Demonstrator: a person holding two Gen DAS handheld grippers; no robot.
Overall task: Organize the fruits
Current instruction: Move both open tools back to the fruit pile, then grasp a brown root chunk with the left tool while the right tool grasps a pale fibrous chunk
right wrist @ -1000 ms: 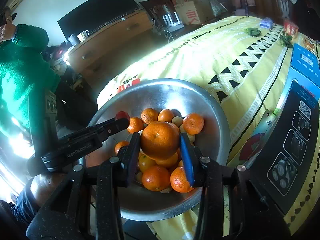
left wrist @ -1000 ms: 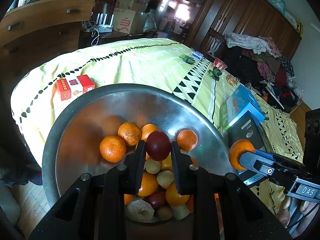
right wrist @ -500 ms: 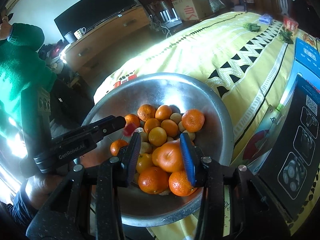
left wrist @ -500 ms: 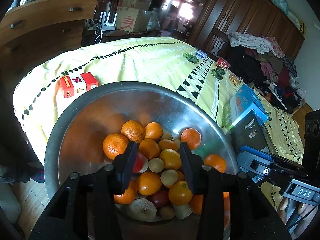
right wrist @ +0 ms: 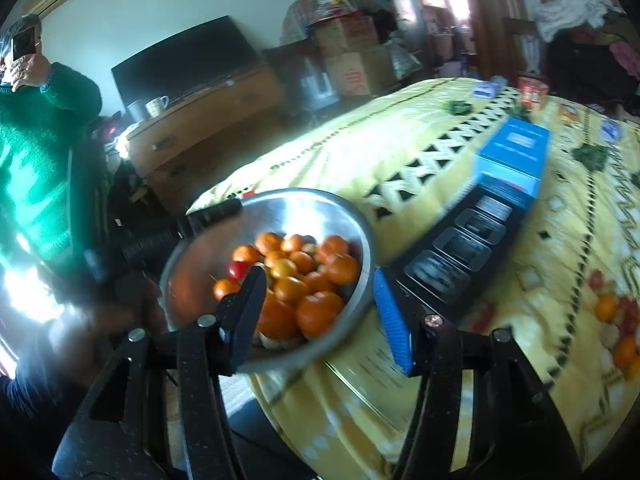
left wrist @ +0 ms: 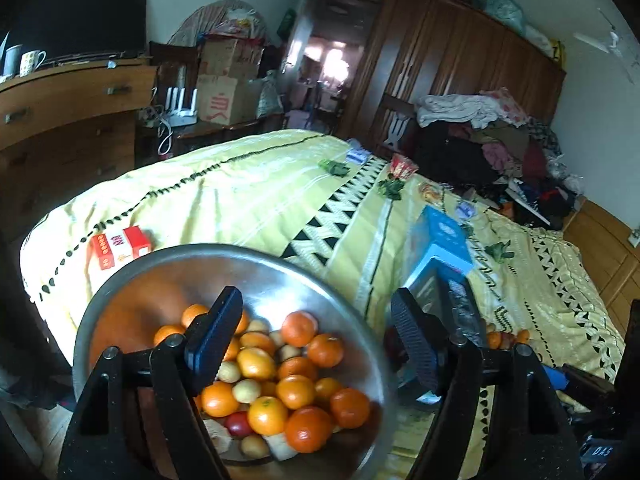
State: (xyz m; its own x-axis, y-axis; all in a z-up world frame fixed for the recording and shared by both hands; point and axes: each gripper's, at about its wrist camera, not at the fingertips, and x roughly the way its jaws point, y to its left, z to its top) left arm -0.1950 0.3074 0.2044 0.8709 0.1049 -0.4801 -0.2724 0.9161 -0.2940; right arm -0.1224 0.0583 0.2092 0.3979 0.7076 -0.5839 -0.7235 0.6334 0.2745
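At the near edge of the bed [left wrist: 248, 200], closest to both cameras, the left gripper [left wrist: 316, 336] hangs over the metal bowl [left wrist: 120, 304] with its fingers released: they have just been opening and nothing sits between them, only the fruit pile below. The right gripper [right wrist: 320, 312] is likewise unclenched and empty, its jaws having just been opening too; it sits off the bowl's right rim, over the yellow bedspread [right wrist: 560, 240].

Risks, as a judgement: the bowl sits right at the bed's corner on soft bedding, part of it seeming to overhang, so a nudge from either gripper could tip it toward the floor. The pile is heaped, so a fruit dropped on top may roll out over the low near rim. The right view is motion-blurred, so a fast reach could clip the rim or the black box [right wrist: 460, 252] lying just beside the bowl.

Bowl contents: mostly oranges [left wrist: 296, 392], a few small pale yellowish fruits [left wrist: 247, 390], one red fruit [left wrist: 239, 424] low in the pile, and some pale pieces at the near bottom, kind unclear. Loose fruits [right wrist: 618, 336] not yet gathered lie on the bedspread to the right, well apart from the bowl.

Further out: a blue box [left wrist: 444, 240] beyond the black one, a red carton [left wrist: 120, 246] behind the bowl's left rim, small packets toward the far side of the bed. A person in a green sweater [right wrist: 36, 168] stands at left.
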